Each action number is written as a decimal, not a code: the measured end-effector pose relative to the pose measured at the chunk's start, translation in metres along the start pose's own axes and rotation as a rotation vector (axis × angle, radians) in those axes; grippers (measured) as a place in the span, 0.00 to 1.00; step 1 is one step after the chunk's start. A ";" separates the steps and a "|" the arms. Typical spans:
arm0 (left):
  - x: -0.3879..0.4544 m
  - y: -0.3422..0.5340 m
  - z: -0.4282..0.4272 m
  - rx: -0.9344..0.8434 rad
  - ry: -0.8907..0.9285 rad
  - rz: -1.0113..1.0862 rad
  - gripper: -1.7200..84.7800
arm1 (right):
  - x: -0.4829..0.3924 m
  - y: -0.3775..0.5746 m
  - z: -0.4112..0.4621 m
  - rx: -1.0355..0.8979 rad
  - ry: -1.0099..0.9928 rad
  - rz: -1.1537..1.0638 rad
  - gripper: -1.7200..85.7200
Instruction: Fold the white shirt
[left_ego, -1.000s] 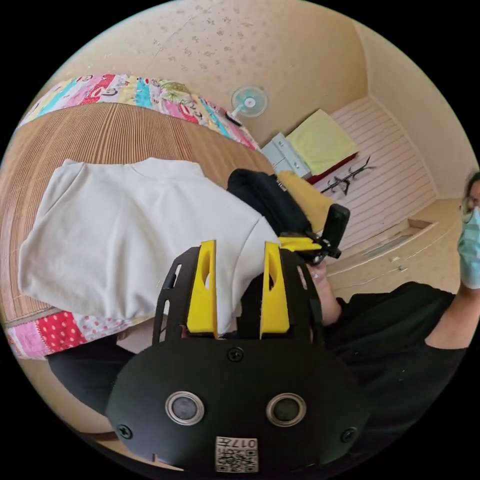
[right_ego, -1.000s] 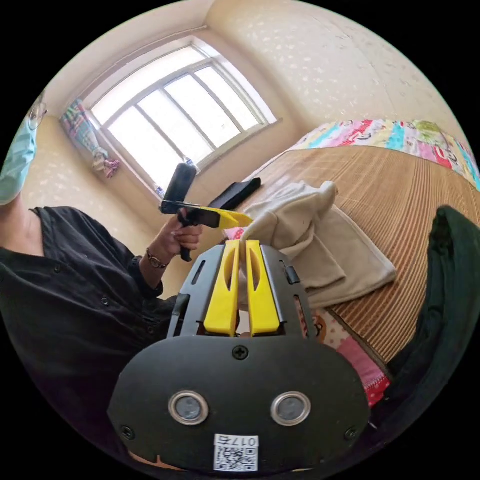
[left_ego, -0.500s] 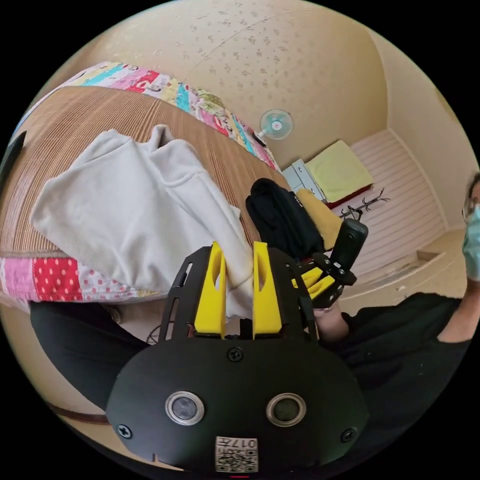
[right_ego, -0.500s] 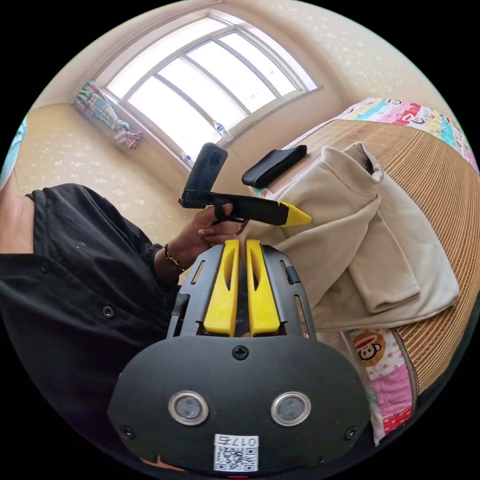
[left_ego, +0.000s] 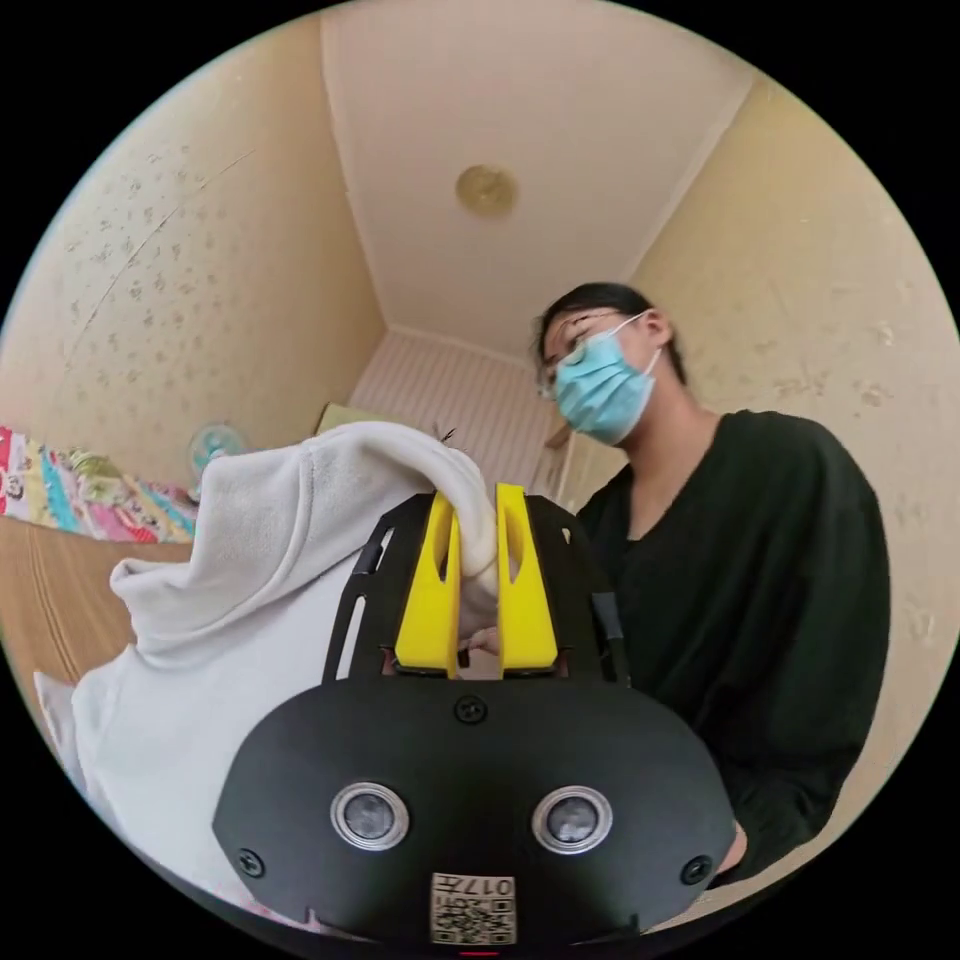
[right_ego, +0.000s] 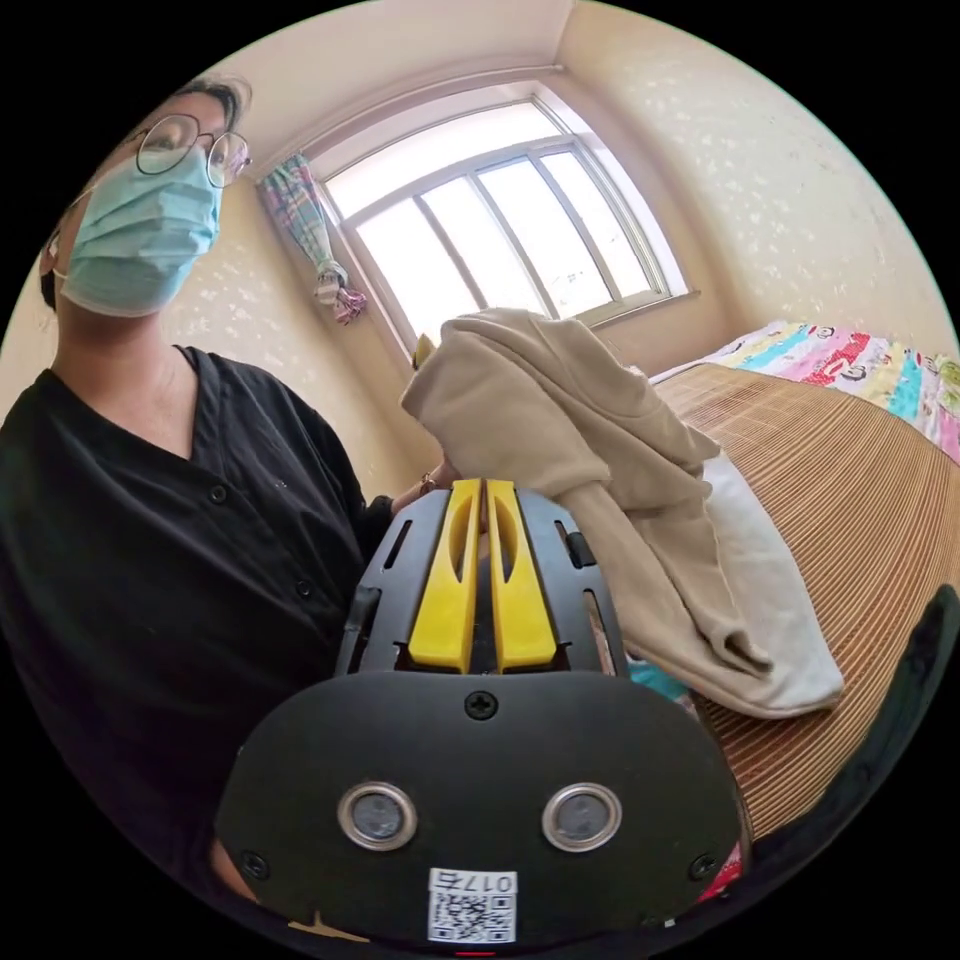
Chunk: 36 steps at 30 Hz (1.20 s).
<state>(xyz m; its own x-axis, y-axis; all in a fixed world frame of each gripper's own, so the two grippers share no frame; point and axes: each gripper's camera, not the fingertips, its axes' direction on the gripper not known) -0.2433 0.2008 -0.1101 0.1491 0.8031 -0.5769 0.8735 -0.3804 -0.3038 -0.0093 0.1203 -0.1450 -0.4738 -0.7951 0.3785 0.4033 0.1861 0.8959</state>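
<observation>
Bed (right_ego: 860, 480) with a woven mat takes the right and far side of the right gripper view; its patterned quilt border shows at the far edge, and again low at the left in the left gripper view. A window is behind, a person in a black top stands close at the near side, facing the bed. Shirt (left_ego: 250, 600): white, bulky, lifted at its near end, the rest trailing down and away onto the mat. In the right gripper view the raised part peaks just beyond the jaw tips and the cloth runs from there to the right and down, its low end resting on the mat near the bed's near edge. So the long axis slopes from the grippers, high and near the person, to the mat, low and farther out. Left gripper (left_ego: 478, 520): jaws partly closed with a thick roll of shirt cloth wedged between them, both yellow jaws pressing it; a firm hold by the look of it. Right gripper (right_ego: 484, 500): jaws drawn together to a thin slit; the shirt rises right behind the tips, but whether a hem sits in that slit I cannot tell. Judgement: the left gripper is clearly the one carrying the load; the coming move likely swings the raised end outward over the lying part, away from the person.
</observation>
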 end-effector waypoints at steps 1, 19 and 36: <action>0.003 0.001 -0.007 0.012 0.019 0.014 0.09 | 0.000 0.001 -0.003 0.013 -0.009 0.000 0.04; 0.066 0.034 -0.026 0.105 0.573 0.215 0.09 | 0.041 -0.007 0.101 -0.292 0.063 -0.064 0.18; 0.088 0.044 -0.068 0.073 0.172 0.135 0.09 | -0.099 -0.085 -0.077 0.412 0.816 -0.055 0.05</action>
<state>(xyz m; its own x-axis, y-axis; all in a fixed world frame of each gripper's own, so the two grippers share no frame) -0.1605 0.2859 -0.1222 0.3448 0.8068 -0.4797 0.8055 -0.5167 -0.2900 0.0637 0.1391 -0.2762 0.2799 -0.9407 0.1919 0.0108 0.2029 0.9791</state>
